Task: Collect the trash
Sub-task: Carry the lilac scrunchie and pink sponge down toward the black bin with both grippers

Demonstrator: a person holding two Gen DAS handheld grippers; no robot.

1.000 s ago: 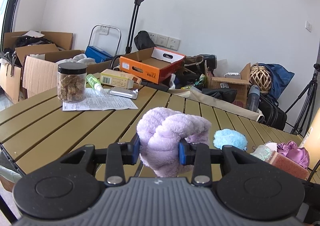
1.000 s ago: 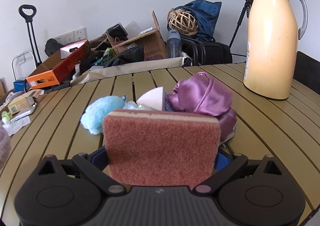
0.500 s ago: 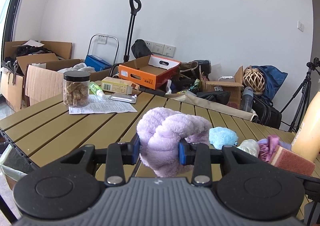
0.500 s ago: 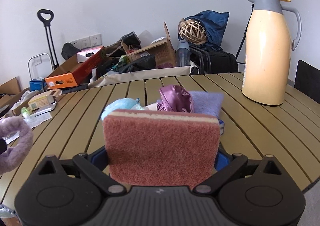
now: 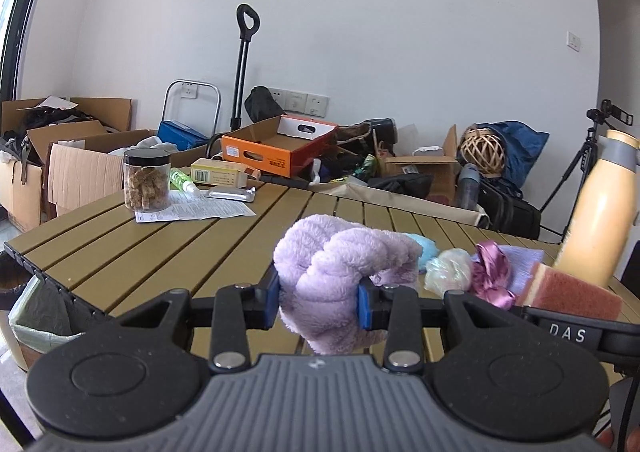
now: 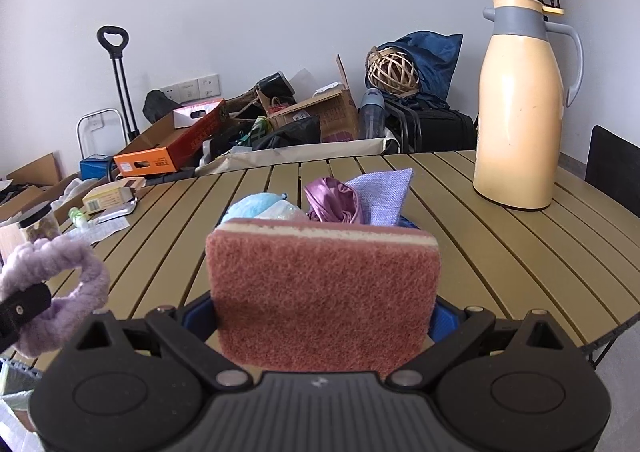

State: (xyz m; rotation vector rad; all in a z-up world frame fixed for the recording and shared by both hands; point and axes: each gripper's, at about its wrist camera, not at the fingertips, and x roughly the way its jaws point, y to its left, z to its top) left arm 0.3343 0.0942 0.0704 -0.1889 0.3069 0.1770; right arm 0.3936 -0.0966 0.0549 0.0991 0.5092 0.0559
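Observation:
My left gripper [image 5: 319, 302] is shut on a fluffy lilac headband [image 5: 340, 272], held above the near edge of the slatted table [image 5: 160, 248]. It also shows in the right wrist view [image 6: 52, 284]. My right gripper [image 6: 320, 312] is shut on a red-brown scouring sponge [image 6: 320, 292], which also shows at the right of the left wrist view [image 5: 572, 292]. On the table beyond lie a blue puff [image 6: 256, 206], a clear plastic wad [image 5: 448, 270], a purple satin scrunchie [image 6: 334, 200] and a lilac cloth [image 6: 384, 192].
A lined trash bin [image 5: 40, 316] stands below the table's left edge. A cream thermos [image 6: 520, 108] stands at the right. A jar [image 5: 146, 180], papers [image 5: 192, 210], a small bottle and a box sit at the far left. Cardboard boxes and bags crowd the floor behind.
Both grippers have pulled back toward the near table edge with their loads. The table items look farther away, and the bin has come into the left wrist view.

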